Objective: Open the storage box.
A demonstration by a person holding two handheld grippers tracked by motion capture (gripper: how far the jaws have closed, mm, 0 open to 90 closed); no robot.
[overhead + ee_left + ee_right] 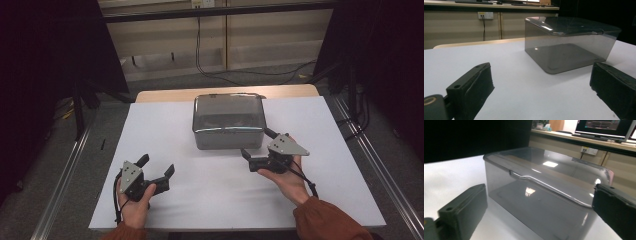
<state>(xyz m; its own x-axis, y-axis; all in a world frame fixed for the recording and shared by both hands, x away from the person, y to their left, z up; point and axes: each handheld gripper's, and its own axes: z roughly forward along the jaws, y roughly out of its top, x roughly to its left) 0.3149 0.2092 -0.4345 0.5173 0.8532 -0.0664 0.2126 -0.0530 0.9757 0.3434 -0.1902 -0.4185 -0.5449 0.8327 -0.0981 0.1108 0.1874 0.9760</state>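
One smoky lidded box [228, 121] (lid on) sits just beyond the right gripper [256, 145], jaws spread; left gripper [157, 167] spread too, well apart.

No text, label, brand or number can be read anywhere.

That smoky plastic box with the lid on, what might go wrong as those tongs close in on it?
The box looks smooth and glossy, so the open right tongs, close by its front right corner, might slip off or push it across the white table. The lid appears shut, and prying one edge could tip the box. The left tongs are too far back to steady it.
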